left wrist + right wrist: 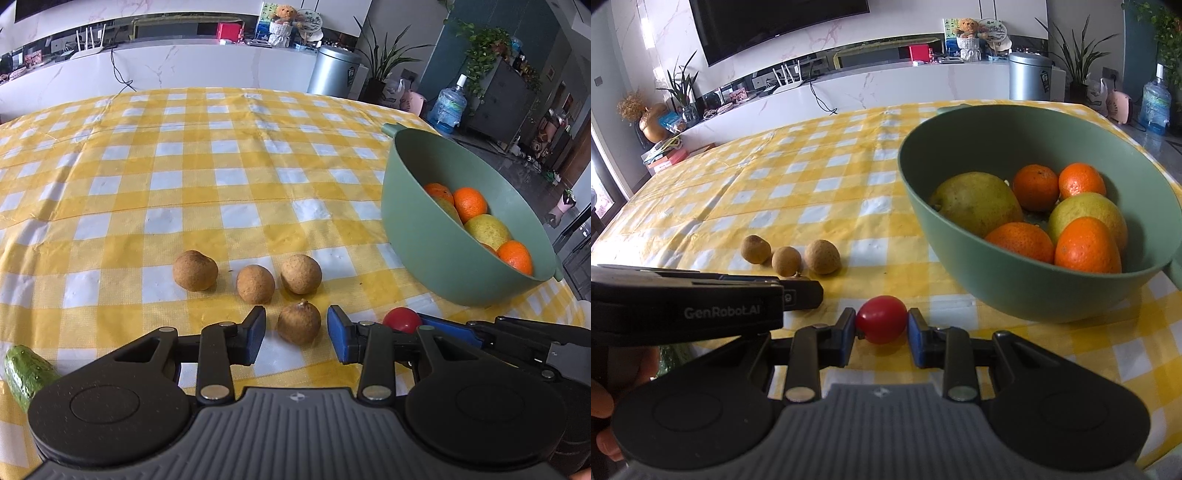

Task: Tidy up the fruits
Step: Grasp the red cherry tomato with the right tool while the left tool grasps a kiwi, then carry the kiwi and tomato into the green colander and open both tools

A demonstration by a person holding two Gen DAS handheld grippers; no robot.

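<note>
1. The right gripper point(881, 326) is clamped on the tomato point(881, 319): both pads press its sides, and it sits low over the cloth point(798, 192), just short of the bowl point(1034, 291).
2. The left gripper point(296, 334) straddles the nearest longan point(299, 322). Its jaws stand apart with a gap showing on each side of the fruit, so nothing is gripped there yet.
3. Three more longans point(255, 283) wait in a loose row just beyond it, apart from each other and well short of the bowl.
4. The bowl already holds oranges point(1087, 245) and pears point(977, 201), so the gathering looks well along, with the small fruit left to go.
5. The step in hand reads as a double pickup: tomato secured, longan being lined up.
6. Next, the right side likely needs a lift over the rim and a release above the fruit inside; a gentle squeeze matters, since the tomato is soft.
7. The left needs to close squarely on the longan, which is round and could roll out sideways.
8. A cucumber point(26, 371) lies at the near left edge, untouched.
</note>
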